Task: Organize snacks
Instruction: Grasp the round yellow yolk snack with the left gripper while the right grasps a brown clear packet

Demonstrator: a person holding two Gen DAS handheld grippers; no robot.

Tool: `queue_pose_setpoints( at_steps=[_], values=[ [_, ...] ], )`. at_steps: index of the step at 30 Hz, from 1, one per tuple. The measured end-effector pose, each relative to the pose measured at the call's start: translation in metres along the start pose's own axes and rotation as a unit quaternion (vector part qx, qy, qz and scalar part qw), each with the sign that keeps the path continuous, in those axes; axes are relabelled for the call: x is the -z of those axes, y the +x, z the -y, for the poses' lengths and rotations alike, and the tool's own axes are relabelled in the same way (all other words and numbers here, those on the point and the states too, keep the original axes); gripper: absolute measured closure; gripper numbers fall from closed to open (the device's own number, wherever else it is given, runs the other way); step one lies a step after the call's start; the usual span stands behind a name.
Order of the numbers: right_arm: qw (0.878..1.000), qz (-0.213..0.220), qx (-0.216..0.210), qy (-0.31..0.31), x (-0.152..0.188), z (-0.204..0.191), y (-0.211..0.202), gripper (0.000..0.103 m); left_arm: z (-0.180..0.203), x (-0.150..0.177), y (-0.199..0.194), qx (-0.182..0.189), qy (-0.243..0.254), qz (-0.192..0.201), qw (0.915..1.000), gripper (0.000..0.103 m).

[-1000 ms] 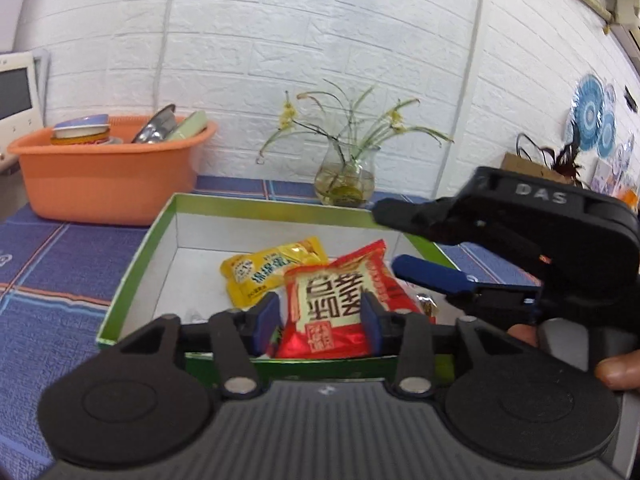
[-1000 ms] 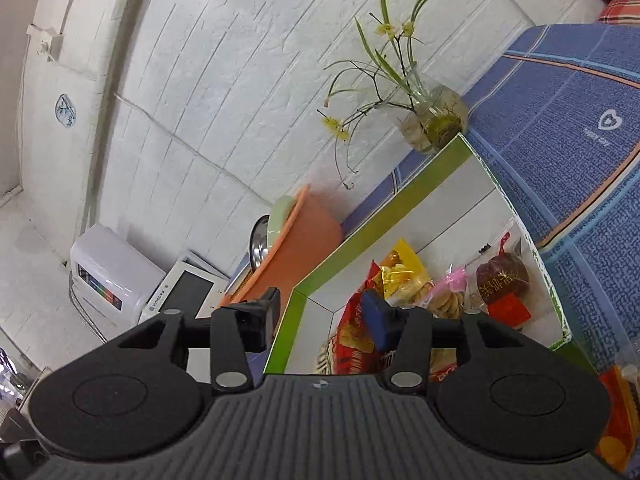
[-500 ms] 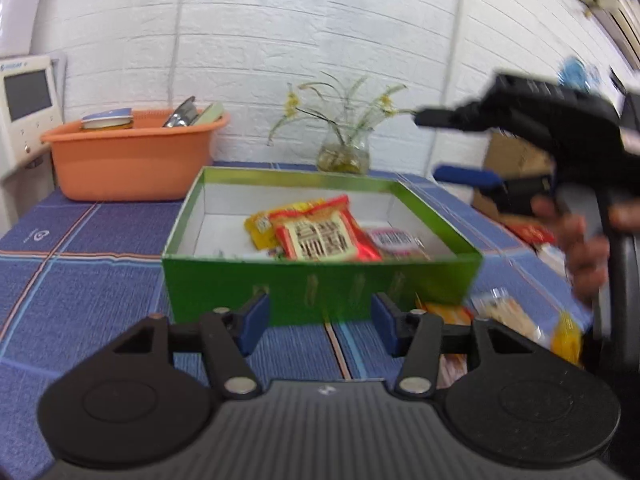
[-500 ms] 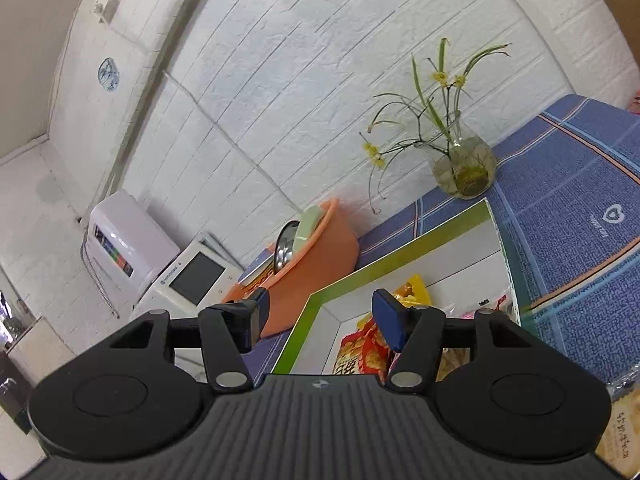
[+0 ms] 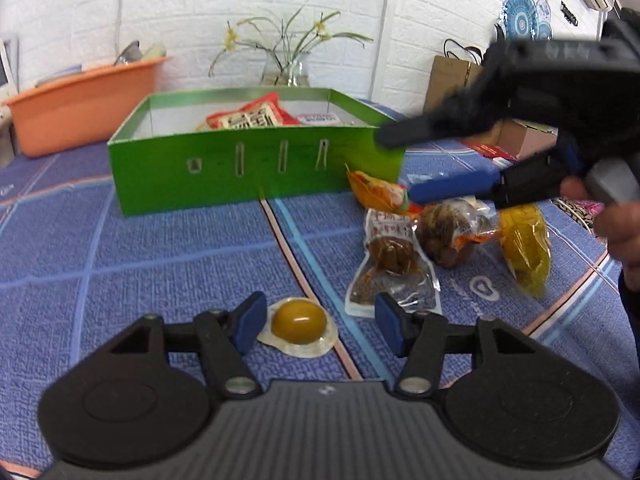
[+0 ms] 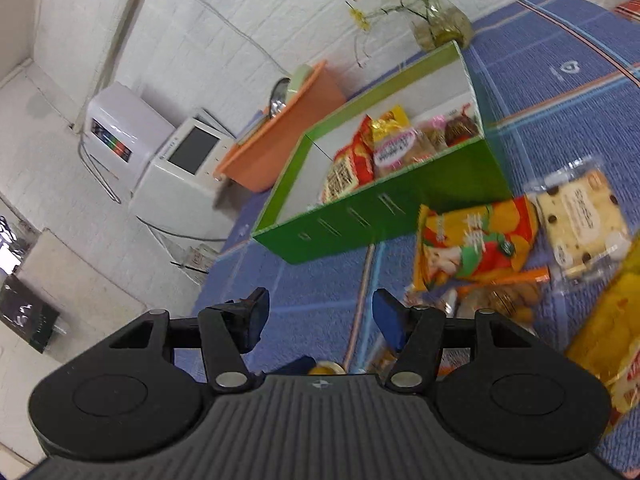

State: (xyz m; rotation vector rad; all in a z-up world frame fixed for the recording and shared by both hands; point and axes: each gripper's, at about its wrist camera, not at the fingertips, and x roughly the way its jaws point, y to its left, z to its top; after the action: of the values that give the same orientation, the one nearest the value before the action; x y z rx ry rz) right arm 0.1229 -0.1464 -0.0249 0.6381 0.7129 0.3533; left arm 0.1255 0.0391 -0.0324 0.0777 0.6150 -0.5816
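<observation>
**Both grippers backing out of the box, going for the next snack**

So the left gripper (image 5: 318,322) is pulling away from the green box (image 5: 256,164) now: a second ago it was hanging right over the red packet (image 5: 250,118), and that packet is sitting inside the box while the jaws are spread wide and carrying nothing. Looks like that drop is done. An egg pouch (image 5: 298,330) is lying right between its fingers now, just ahead, so I'm guessing that's next. The right gripper (image 6: 318,320) is swinging out too, jaws apart and empty, with the orange chip bag (image 6: 472,242) just ahead to its right.

Hard to read: the right gripper is blurring across the left view and covering the box's right corner, and the yellow bag (image 6: 604,332) is getting cut off at the frame edge
</observation>
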Motion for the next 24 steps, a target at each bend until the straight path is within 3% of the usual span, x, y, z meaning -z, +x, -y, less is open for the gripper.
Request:
queue_pose_setpoints(
  at_steps=[4, 10, 12, 15, 18, 19, 21, 23, 24],
  values=[
    [0.998, 0.016, 0.052, -0.008, 0.015, 0.002, -0.002, 0.008, -0.002, 0.005, -0.001, -0.004, -0.004, 0.003, 1.0, 0.046],
    [0.989, 0.029, 0.135, -0.05, 0.018, -0.01, 0.005, 0.008, 0.01, 0.009, 0.0, -0.033, 0.032, -0.005, 0.9989, 0.046],
    [0.981, 0.022, 0.171, -0.089, 0.017, -0.021, 0.018, 0.008, 0.011, 0.008, 0.001, -0.032, 0.033, -0.004, 0.9989, 0.051],
    [0.955, 0.007, 0.237, -0.179, 0.025, -0.039, 0.042, 0.008, 0.008, 0.008, 0.0, -0.033, 0.029, -0.001, 0.999, 0.065],
    [0.949, -0.012, 0.233, -0.211, 0.037, -0.041, 0.059, 0.007, 0.004, 0.009, -0.003, -0.03, 0.018, 0.001, 0.9994, 0.066],
    [0.945, 0.007, 0.234, -0.229, 0.043, -0.042, 0.059, 0.005, 0.005, 0.01, -0.005, -0.031, 0.017, 0.002, 0.9994, 0.066],
    [0.937, 0.027, 0.234, -0.259, 0.052, -0.041, 0.057, 0.011, 0.005, 0.011, -0.008, -0.03, 0.016, 0.002, 0.9994, 0.066],
    [0.941, 0.043, 0.219, -0.255, 0.053, -0.036, 0.049, 0.032, 0.004, 0.013, -0.012, -0.027, 0.011, 0.004, 0.9996, 0.066],
    [0.946, 0.046, 0.208, -0.246, 0.052, -0.034, 0.044, 0.032, 0.003, 0.015, -0.014, -0.025, 0.006, 0.005, 0.9997, 0.066]
  ],
)
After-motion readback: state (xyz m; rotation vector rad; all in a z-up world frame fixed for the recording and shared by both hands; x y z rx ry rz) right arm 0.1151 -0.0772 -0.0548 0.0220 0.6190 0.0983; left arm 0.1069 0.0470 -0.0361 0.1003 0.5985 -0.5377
